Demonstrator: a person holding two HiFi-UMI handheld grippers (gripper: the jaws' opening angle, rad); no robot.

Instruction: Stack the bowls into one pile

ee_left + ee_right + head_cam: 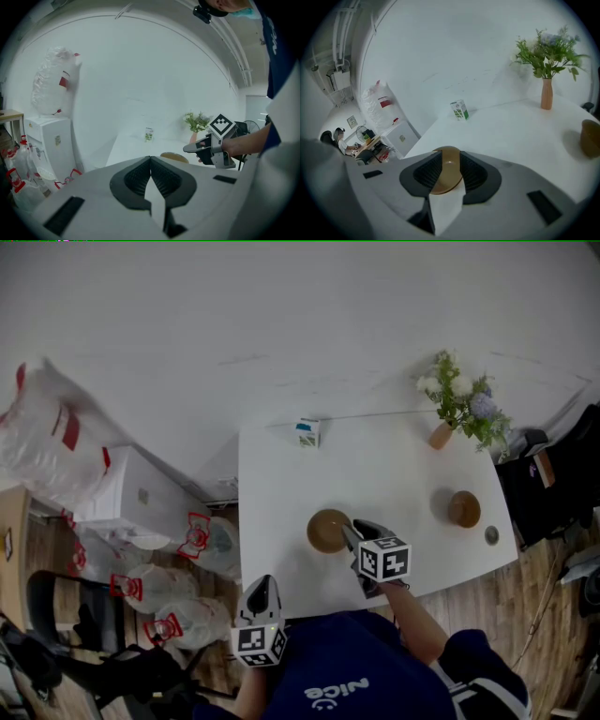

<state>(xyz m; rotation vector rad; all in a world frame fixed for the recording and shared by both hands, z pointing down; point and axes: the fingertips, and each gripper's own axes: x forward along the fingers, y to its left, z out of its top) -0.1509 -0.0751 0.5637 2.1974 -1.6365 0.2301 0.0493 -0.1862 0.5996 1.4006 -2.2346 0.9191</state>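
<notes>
A brown bowl [326,530] sits on the white table [281,474] near its front edge. My right gripper [349,532] is at that bowl's right rim. In the right gripper view the bowl [445,178] shows in the gap between the two dark pads of the right gripper [447,154], which stand apart, open. A second brown bowl [463,509] stands alone further right, also seen as a bowl [590,138] at the picture's edge. My left gripper [262,585] hangs off the table's front left corner; its pads [140,176] meet, shut and empty.
A vase of flowers [461,407] stands at the table's back right and a small carton [307,431] at the back edge. A small round object [492,535] lies near the right edge. White bags with red print [150,587] and a white cabinet [141,488] crowd the floor to the left.
</notes>
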